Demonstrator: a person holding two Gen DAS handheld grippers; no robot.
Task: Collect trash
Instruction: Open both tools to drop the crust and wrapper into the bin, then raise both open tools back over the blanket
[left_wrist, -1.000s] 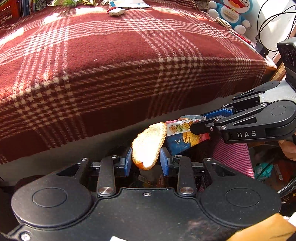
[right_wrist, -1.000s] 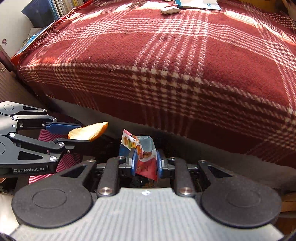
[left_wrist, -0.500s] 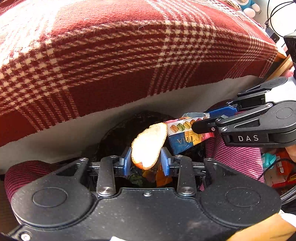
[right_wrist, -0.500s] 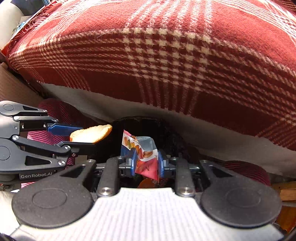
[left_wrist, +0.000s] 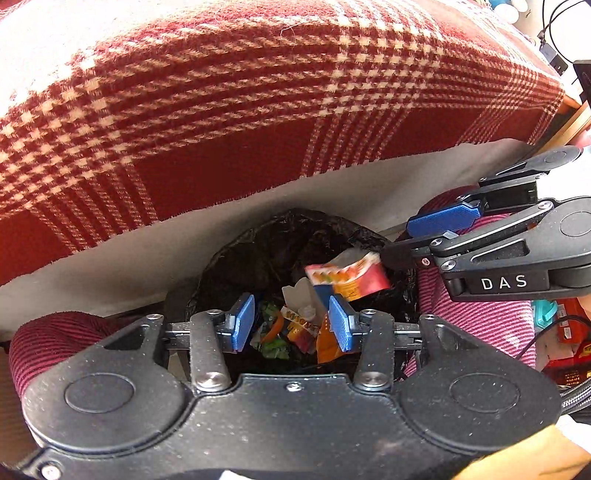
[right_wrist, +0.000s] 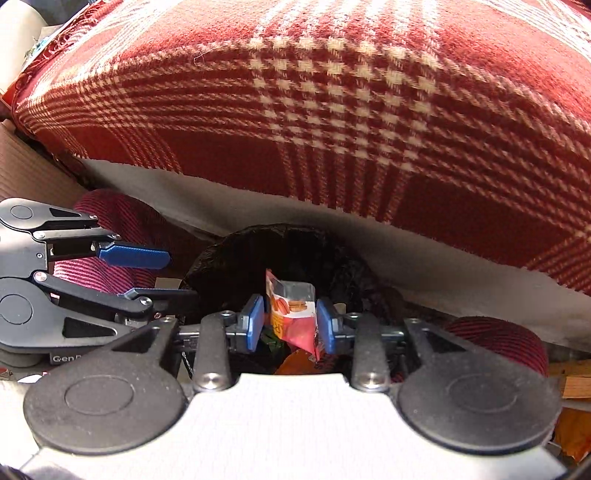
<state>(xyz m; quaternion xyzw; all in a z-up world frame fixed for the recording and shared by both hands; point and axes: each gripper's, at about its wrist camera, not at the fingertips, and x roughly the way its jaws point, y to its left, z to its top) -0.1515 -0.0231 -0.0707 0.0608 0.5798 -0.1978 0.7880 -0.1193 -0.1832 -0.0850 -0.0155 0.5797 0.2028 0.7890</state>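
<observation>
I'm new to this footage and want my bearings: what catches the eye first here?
The red plaid blanket fills the upper half of both views. Below its edge sits a black-lined trash bin with colourful scraps inside. Both grippers hang over it with jaws opening: nothing sits between those of the left gripper, while a red snack wrapper sits loose between those of the right gripper.

Left gripper (left_wrist: 291, 325): black speckled body, two round caps, silver screws, blue ribbed pads (left_wrist: 243, 322). "GenRobot" in small white letters on its side.
Right gripper (right_wrist: 290, 325): black arms, white speckled back, same blue pads (right_wrist: 255, 322). "DAS" in white letters on its side.
Person wears pink-and-dark striped trousers (left_wrist: 476, 321).
</observation>
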